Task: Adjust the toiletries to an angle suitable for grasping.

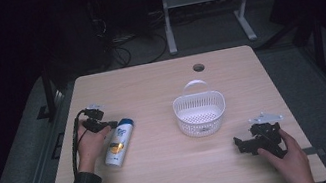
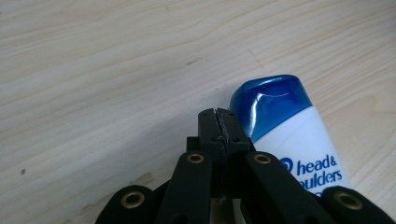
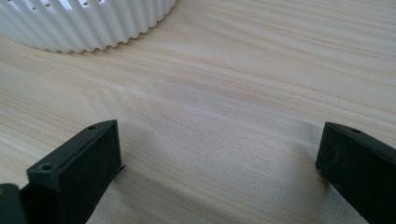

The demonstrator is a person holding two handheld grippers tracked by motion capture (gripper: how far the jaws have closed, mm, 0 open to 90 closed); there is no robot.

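At the bottom of the high view, your two forearms came in over a pale wooden desk (image 1: 175, 170). At the lower right of that frame, your right hand (image 1: 292, 157) held the right gripper (image 1: 242, 144) low over the desk, pointing toward the left of the frame. In the right gripper view its two black jaws stood spread wide apart at the lower corners, with bare wood between them and nothing held.

At the left of the high view, your left hand (image 1: 88, 146), in a plaid sleeve, held the left gripper (image 1: 112, 125). Its jaws were pressed together and empty; in the left gripper view their tips (image 2: 218, 122) met in a thin seam at the centre of the frame.

A white shampoo bottle (image 1: 119, 143) with a blue cap lay on its side on the desk, just beside those shut jaws. In the left gripper view the blue cap (image 2: 268, 105) sat immediately right of the jaw tips, close enough that you could not tell whether they touched.

Farther back, right of centre in the high view, a white slotted basket (image 1: 200, 114) with a handle stood on the desk, well apart from the bottle. Its ribbed wall (image 3: 88, 23) showed at the upper left of the right gripper view.
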